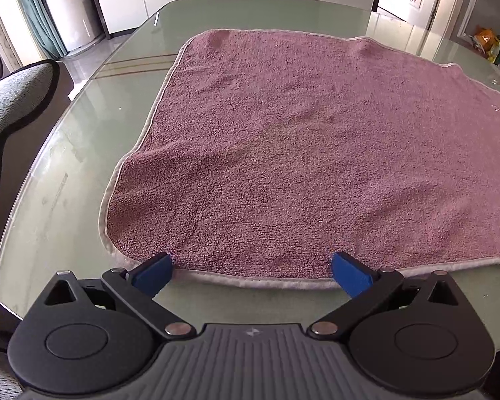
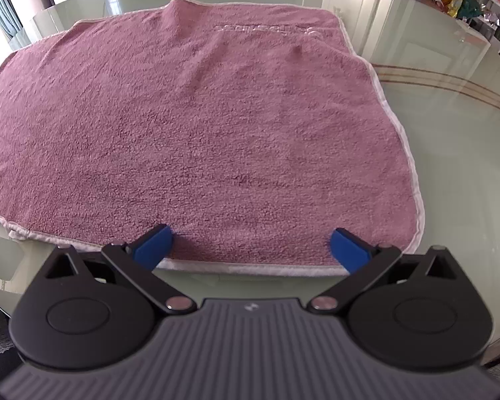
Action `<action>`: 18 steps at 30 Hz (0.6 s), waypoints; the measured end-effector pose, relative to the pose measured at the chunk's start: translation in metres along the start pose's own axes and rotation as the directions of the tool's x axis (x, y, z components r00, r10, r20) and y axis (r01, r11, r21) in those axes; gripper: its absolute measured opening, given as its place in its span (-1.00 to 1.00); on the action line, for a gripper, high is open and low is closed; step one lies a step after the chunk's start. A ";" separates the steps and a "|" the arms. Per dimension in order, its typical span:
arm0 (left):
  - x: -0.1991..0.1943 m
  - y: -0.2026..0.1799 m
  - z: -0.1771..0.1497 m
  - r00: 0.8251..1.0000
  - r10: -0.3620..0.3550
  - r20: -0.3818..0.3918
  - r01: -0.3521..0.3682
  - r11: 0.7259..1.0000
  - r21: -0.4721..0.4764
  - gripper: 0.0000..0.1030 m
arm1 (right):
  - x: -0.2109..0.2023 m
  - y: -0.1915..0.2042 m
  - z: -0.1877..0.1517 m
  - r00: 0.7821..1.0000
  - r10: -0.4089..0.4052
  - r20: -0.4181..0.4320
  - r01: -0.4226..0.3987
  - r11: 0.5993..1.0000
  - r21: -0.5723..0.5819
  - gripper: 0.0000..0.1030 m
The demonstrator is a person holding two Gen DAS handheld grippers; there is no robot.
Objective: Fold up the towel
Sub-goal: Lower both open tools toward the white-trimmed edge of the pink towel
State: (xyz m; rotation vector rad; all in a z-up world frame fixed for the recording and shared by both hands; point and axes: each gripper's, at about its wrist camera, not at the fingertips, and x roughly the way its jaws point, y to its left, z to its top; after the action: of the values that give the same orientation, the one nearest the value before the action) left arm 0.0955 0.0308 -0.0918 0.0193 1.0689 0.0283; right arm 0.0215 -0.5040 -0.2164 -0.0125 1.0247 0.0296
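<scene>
— Towel (image 1: 283,153) status?

— Mauve terry, pale hem (image 1: 250,281), spread wide and nearly flat on the glass-topped table (image 1: 83,166). A few shallow wrinkles, embroidered lettering (image 2: 266,29) near the far edge. Near edge running parallel to the table's rim, just inside it.

— Folded at all?

— Hard to say. No compact stack, no visible doubled-over flap. Impossible to count the layers from either wrist view, though. Fits a towel laid out at full size just as well as a larger one already halved and smoothed down for another fold.

— Grippers?

— Left gripper (image 1: 251,261) released, blue fingers (image 1: 153,273) splayed wide, poised over the near hem close to the near left corner. Right gripper (image 2: 250,233) likewise unclenched, straddling the near hem by the near right corner. Nothing pinched in either one. Hard to tell whether the fingertips touch the cloth or hang just above it.

— So, how far along?

— Judging by shape alone, short of a finished fold: too broad, too flat. At least one fold left, probably more. Both tools lined up on the same edge, one toward each near corner, well placed for taking hold there. Beyond that, nothing settled by these views.
</scene>
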 end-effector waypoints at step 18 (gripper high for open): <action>-0.042 -0.171 0.021 0.925 -0.331 0.185 0.265 0.913 0.308 0.96 | -0.039 -0.063 0.042 0.946 0.099 0.310 -0.057 0.988 -0.141 0.81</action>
State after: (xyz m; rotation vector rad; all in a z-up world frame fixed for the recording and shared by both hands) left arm 0.0959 -0.1413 -0.0504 0.1098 0.8224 -0.3970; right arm 0.0386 -0.5663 -0.1612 -0.0838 0.7000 0.1663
